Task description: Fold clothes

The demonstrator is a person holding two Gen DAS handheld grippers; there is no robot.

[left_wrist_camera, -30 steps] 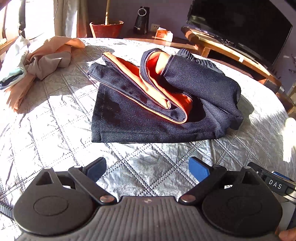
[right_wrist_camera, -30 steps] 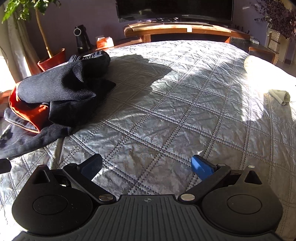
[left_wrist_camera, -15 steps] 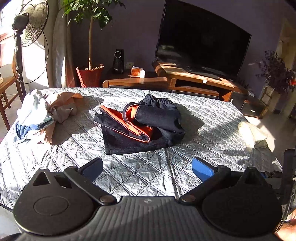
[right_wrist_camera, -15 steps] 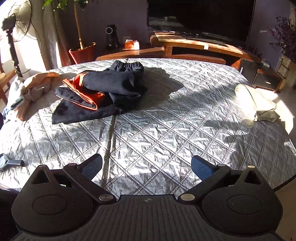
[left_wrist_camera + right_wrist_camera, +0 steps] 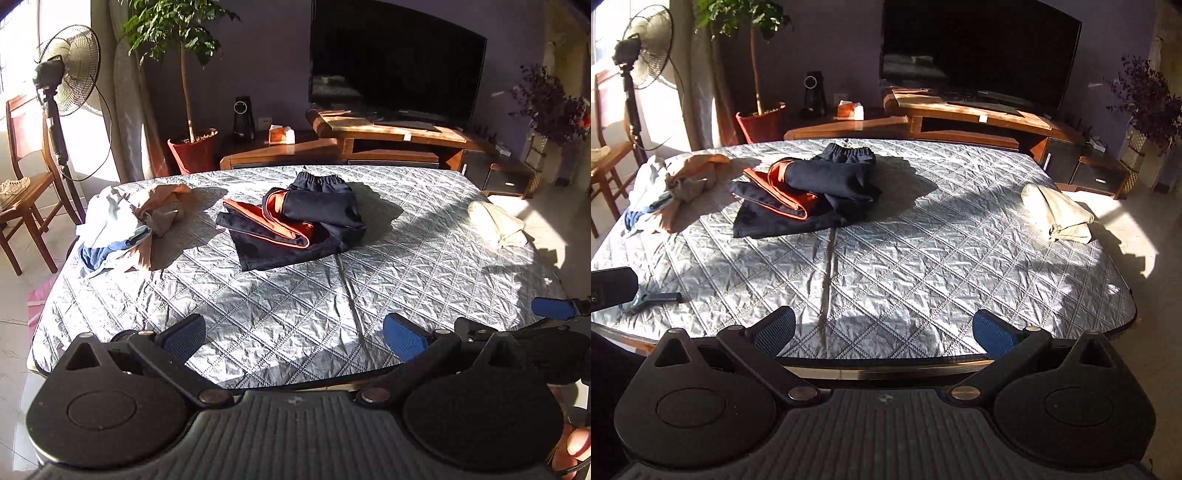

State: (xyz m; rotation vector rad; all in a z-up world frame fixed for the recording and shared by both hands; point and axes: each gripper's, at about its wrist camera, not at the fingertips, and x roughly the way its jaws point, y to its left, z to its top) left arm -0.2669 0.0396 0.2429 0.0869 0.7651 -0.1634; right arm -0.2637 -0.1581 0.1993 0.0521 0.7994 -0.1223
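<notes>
I've pulled both my left gripper (image 5: pixel 293 334) and right gripper (image 5: pixel 884 332) back past the table's (image 5: pixel 295 332) near edge, jaws wide, empty; the folded navy jacket (image 5: pixel 295 229) sits mid-table toward the far edge, done

Folded navy trousers (image 5: pixel 295 229) (orange lining showing) on quilted table (image 5: pixel 258 314), beyond wide-spread left claw (image 5: pixel 293 334).

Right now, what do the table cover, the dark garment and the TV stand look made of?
Table cover: quilted silver-grey fabric, slight sheen; diamond stitching and crinkles show, possibly a synthetic.
Dark garment: matte navy woven cloth with an orange lining, seemingly smooth; gathered elastic waistband at the far end.
TV stand: reddish-brown wood, glossy finish; sunlight glares off its top.
</notes>
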